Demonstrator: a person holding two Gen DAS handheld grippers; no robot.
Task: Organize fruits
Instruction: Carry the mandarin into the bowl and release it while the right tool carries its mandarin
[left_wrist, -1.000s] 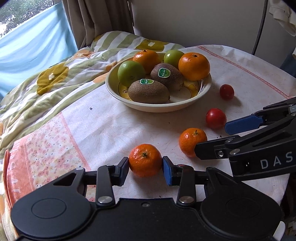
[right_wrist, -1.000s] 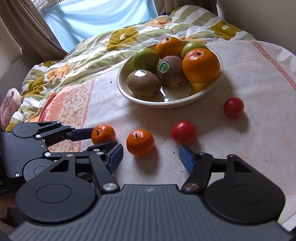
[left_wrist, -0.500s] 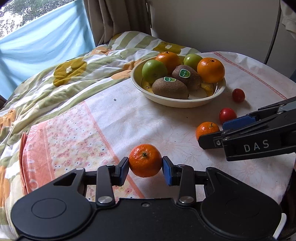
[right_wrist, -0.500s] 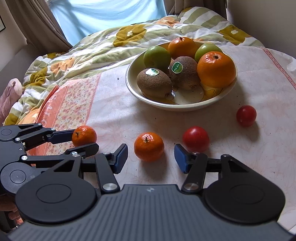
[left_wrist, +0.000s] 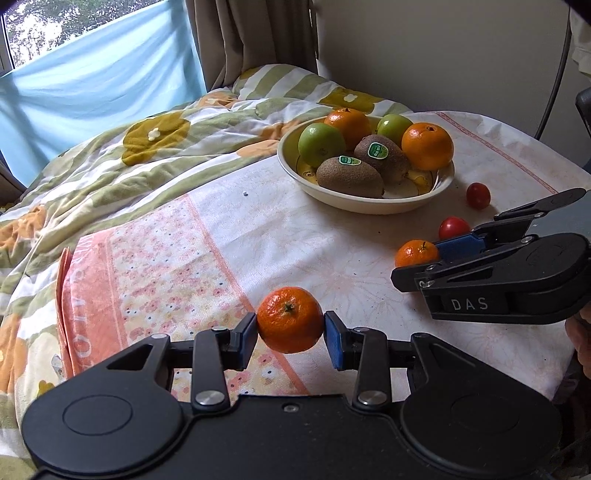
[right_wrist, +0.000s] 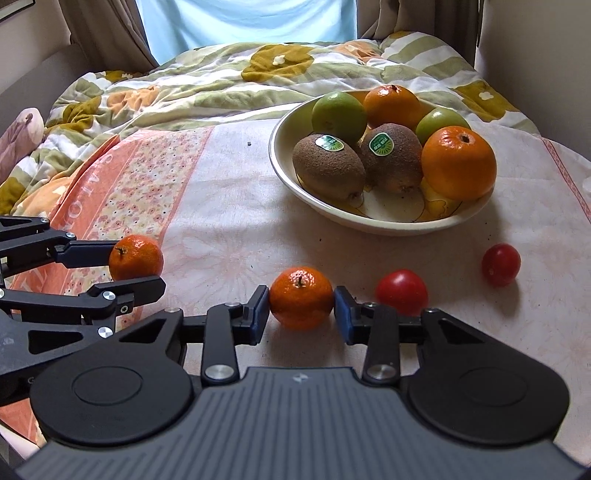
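A: Your left gripper (left_wrist: 290, 334) has a mandarin (left_wrist: 289, 319) pinched between its blue pads, lifted clear of the tablecloth (left_wrist: 258, 240)

B: And your right gripper (right_wrist: 301, 314) is clamped on the second mandarin (right_wrist: 301, 297), a pad against each side, stem up. That one looks to be resting on the cloth, or barely off it, I can't tell which

A: So both tools are loaded. Where do they go? The bowl (left_wrist: 365, 206) sits ahead of you and off to the right, seen from the left wrist

B: From the right wrist the bowl (right_wrist: 373, 219) is straight ahead and a touch right, near enough. Your right hand is plainly the closer of the two

A: Agreed, the left one has to cross more cloth, and the right gripper (left_wrist: 491, 273) lies between it and the bowl. I'd judge the right goes first, or you'll tangle

B: Watch the bowl's contents. Two kiwis (right_wrist: 328, 168), two green apples (right_wrist: 339, 110) and two oranges (right_wrist: 458, 162) already fill it. The barest patch is at the near rim, in front of the kiwis

A: A round mandarin will roll off that heap if you drop it high, so set it low

B: Two tomatoes (right_wrist: 401, 291) are loose on the cloth to the right of your right gripper, the nearer one just beside its right finger. Mind you don't knock it as you lift

A: Those are left for afterwards, I'd say
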